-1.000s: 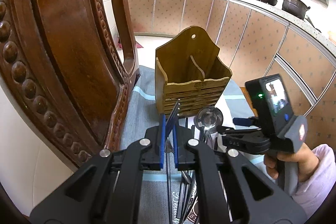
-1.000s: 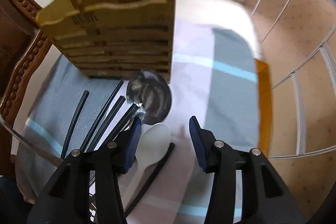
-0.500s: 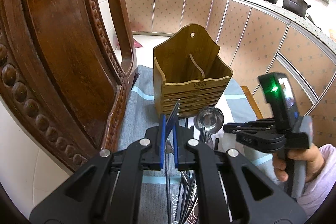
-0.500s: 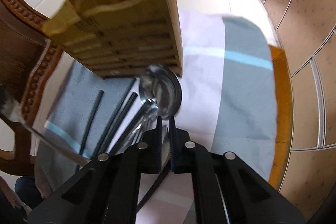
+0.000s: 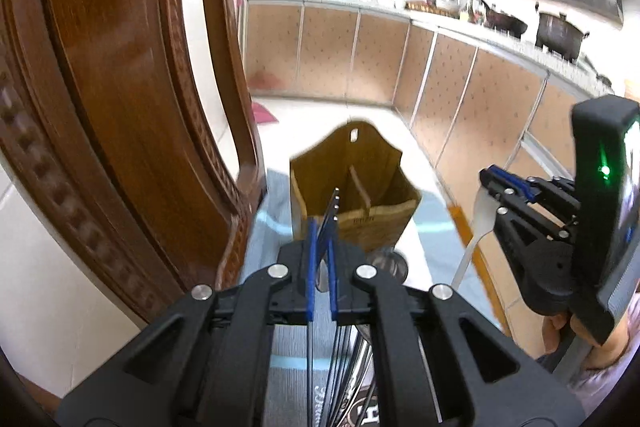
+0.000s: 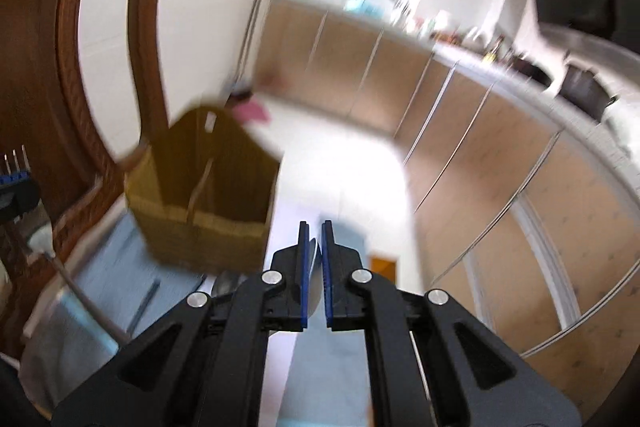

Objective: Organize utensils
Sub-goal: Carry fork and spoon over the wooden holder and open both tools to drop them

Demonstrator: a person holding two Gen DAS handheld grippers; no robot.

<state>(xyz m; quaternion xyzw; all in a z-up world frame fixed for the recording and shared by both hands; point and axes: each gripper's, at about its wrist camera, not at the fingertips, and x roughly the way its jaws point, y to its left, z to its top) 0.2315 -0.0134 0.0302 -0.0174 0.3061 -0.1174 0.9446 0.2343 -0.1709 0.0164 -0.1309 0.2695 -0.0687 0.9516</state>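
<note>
Now lifted, the right gripper (image 5: 490,183) pinches a white plastic spoon (image 5: 478,223), left gripper (image 5: 321,247) pinching a metal fork (image 5: 332,207), both near the slatted wooden utensil holder (image 5: 356,183).

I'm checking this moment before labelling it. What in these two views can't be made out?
- Left wrist view: the handle of the fork is hidden by the left tool.
- Right wrist view: the white spoon is mostly covered by the right tool.
- Right wrist view: the wooden holder is motion-blurred, so its print is unreadable.
- Left wrist view: utensils on the cloth are hidden below the tool.
</note>
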